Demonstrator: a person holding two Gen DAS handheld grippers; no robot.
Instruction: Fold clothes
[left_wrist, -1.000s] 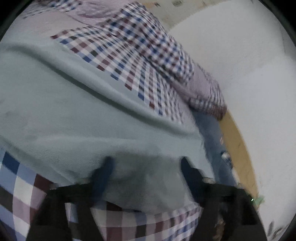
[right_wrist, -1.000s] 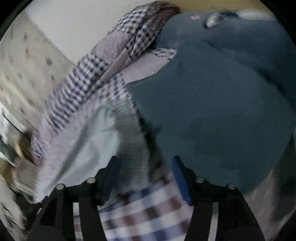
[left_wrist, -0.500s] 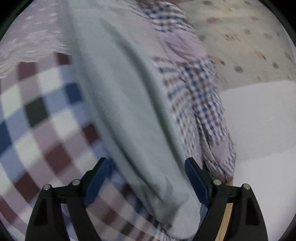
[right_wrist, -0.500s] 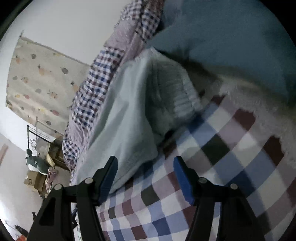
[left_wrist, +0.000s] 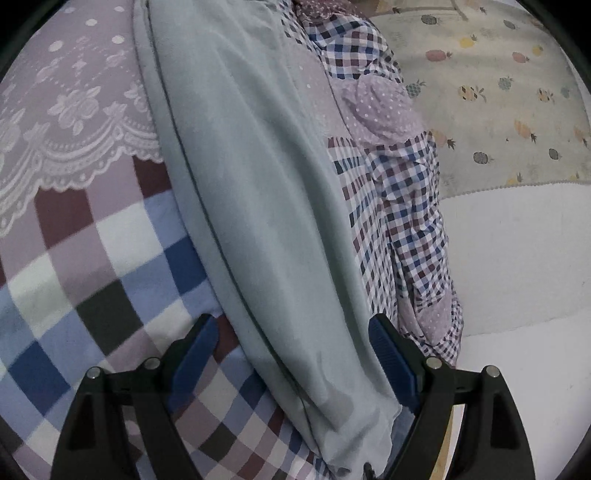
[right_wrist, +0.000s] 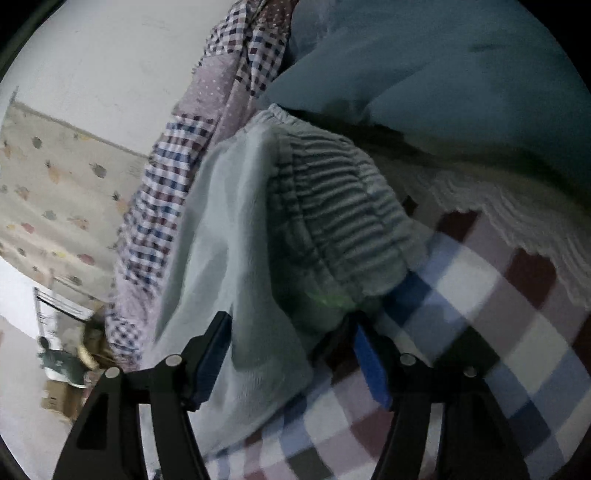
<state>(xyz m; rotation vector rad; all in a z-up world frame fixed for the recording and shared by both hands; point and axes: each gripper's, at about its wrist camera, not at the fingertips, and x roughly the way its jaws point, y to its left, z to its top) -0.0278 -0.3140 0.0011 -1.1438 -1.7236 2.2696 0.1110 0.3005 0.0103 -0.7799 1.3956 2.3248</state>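
Note:
A pale grey-green garment (left_wrist: 266, 206) lies folded in a long strip on a checked blanket (left_wrist: 96, 266). My left gripper (left_wrist: 295, 354) is open, its blue pads either side of the strip's near end, not closed on it. In the right wrist view the same garment (right_wrist: 229, 266) shows its ribbed elastic waistband (right_wrist: 332, 229). My right gripper (right_wrist: 291, 354) is open with its jaws straddling the cloth just below the waistband.
A small-check quilt with dotted purple patches (left_wrist: 399, 206) is bunched along the garment's right side. A lace-edged purple cloth (left_wrist: 74, 110) lies at upper left. A blue-grey pillow (right_wrist: 443, 74) sits beyond the waistband. A white wall (left_wrist: 517, 258) and a fruit-print curtain (left_wrist: 498, 92) stand behind.
Both views have swung from close over the garment to looking along it. The garment now lies as a narrow folded strip, and both grippers stay open.

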